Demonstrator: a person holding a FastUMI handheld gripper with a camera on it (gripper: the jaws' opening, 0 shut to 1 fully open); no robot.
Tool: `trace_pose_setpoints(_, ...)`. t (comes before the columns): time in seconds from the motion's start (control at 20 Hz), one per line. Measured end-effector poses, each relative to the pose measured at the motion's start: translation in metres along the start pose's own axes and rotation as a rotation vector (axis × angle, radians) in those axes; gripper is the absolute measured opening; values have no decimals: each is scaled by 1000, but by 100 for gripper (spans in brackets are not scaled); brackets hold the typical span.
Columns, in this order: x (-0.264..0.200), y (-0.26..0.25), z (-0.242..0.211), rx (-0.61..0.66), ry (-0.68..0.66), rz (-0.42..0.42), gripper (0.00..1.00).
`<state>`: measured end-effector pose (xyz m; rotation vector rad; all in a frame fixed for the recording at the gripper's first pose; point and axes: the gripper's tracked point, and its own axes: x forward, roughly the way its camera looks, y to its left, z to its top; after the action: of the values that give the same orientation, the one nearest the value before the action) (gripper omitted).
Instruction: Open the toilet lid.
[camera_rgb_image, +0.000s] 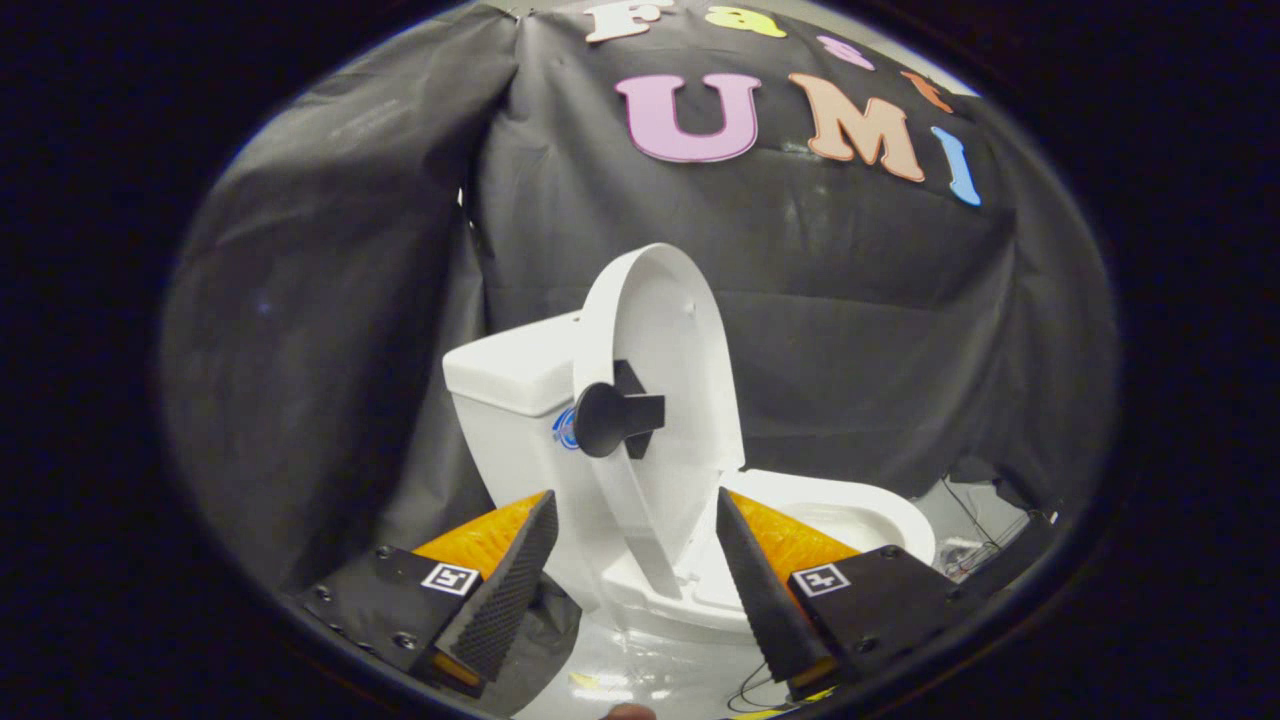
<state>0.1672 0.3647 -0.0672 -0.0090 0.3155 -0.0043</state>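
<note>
Toilet lid (660, 330) already raised, standing upright against the tank (510, 375), with its black knob handle (612, 418) jutting toward the camera and the bowl (850, 510) exposed. Gripper (635, 515) spread wide, clamping nothing, lid's lower edge between the fingers (505, 590) but apparently beyond the tips. Probably best now: back off straight, keeping both fingers off the lid edge and handle so nothing tips forward again.
</note>
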Motion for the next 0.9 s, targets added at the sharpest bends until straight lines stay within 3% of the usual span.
trace_pose_setpoints(0.3, -47, -52, 8, 19, -117, 95, 98)
trace_pose_setpoints(0.8, -72, -218, -9, -5, -93, 37, 97)
trace_pose_setpoints(0.9, -82, -251, -15, -9, -113, -10, 97)
